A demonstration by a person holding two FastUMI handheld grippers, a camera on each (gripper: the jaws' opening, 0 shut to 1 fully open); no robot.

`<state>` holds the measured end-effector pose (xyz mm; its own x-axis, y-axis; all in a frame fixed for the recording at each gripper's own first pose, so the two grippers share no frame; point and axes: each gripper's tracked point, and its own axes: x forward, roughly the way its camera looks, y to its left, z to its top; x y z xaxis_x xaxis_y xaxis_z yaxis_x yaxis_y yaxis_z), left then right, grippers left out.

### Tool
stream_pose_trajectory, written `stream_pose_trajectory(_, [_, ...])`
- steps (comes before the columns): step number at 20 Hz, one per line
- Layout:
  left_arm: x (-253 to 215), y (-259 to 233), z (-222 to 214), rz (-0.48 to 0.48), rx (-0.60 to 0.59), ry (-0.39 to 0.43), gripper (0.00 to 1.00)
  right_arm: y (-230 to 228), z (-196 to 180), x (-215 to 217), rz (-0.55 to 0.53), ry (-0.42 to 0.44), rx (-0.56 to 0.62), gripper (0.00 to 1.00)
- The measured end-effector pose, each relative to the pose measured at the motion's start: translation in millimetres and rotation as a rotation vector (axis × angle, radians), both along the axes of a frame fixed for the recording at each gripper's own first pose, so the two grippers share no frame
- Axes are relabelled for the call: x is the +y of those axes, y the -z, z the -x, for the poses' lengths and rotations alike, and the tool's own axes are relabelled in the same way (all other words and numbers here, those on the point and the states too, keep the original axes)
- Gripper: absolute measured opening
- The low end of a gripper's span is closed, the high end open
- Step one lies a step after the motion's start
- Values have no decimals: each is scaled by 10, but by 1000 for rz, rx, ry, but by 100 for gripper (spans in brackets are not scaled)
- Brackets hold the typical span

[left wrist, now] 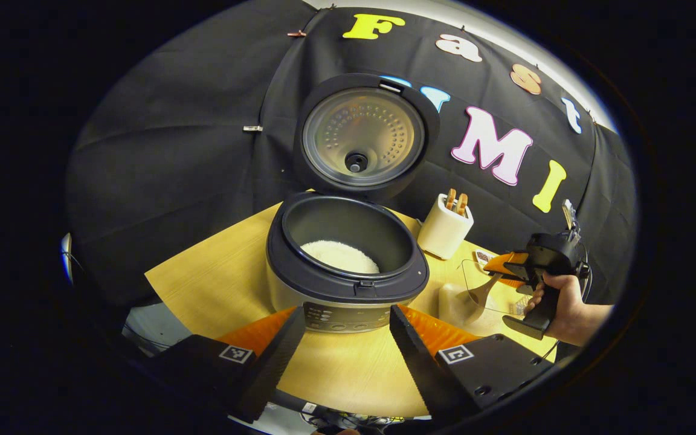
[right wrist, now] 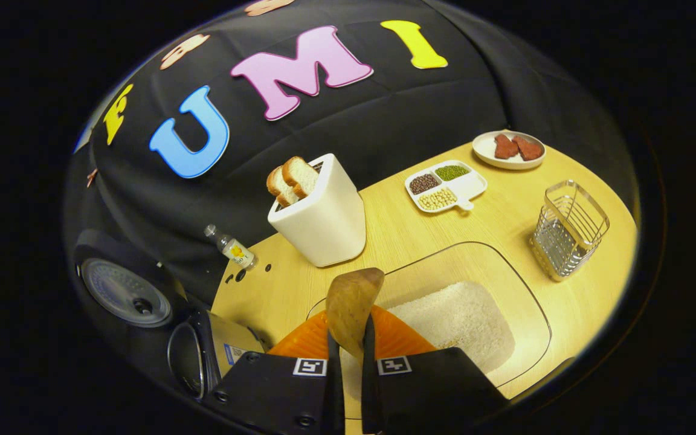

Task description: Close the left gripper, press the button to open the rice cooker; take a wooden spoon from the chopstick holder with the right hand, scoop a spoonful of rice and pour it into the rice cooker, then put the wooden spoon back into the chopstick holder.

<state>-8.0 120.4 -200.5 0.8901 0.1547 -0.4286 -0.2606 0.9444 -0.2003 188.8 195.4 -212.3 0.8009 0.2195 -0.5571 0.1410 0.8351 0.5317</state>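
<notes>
Rice cooker [left wrist: 348,266] sits w/ lid up, white rice inside. Left gripper [left wrist: 345,338] is open, fingers wide apart in front of it. Right gripper [right wrist: 348,356] squeezes the wooden spoon [right wrist: 353,302] over the clear rice box [right wrist: 505,284].
</notes>
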Motion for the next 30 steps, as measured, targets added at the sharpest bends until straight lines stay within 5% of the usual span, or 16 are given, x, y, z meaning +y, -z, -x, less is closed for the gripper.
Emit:
stream_pose_trajectory(6, [5,-110,-42,-11,-11,11,96,-107,68,-204,-111,45,20,15])
stream_pose_trajectory(19, [214,-410,25,-46,-71,10,95,-295,319,-1156,-399,356,67,16])
stream_pose_trajectory(30, [166,-424,14,-64,-115,46,96,-1060,183,-548,-620,304,41,15])
